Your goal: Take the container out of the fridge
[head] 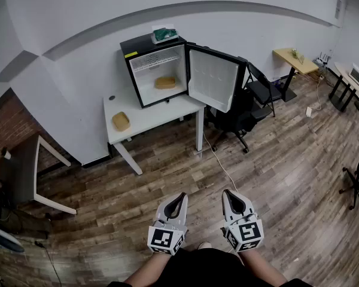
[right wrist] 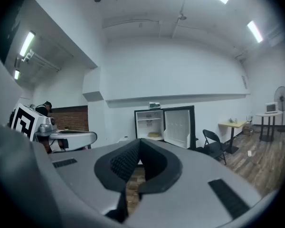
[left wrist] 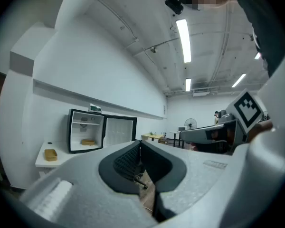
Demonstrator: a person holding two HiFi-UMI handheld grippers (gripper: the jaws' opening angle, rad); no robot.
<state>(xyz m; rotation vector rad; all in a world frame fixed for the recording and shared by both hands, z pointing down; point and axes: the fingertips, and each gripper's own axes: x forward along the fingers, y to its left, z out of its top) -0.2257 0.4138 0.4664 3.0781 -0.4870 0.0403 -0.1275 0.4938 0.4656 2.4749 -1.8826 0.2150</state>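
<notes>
Head view puts the container (head: 165, 82) low inside the open fridge (head: 157, 45), well away from me — left gripper (head: 178, 198) and right gripper (head: 230, 196) both closed on nothing — so I'd walk up close first, spread one gripper wide, then reach in level.

A shallow tan oval container (head: 165, 82) lies flat on the white floor inside the small black fridge (head: 139, 43), upper centre of the frame, its door (head: 212, 79) swung open rightward.
</notes>
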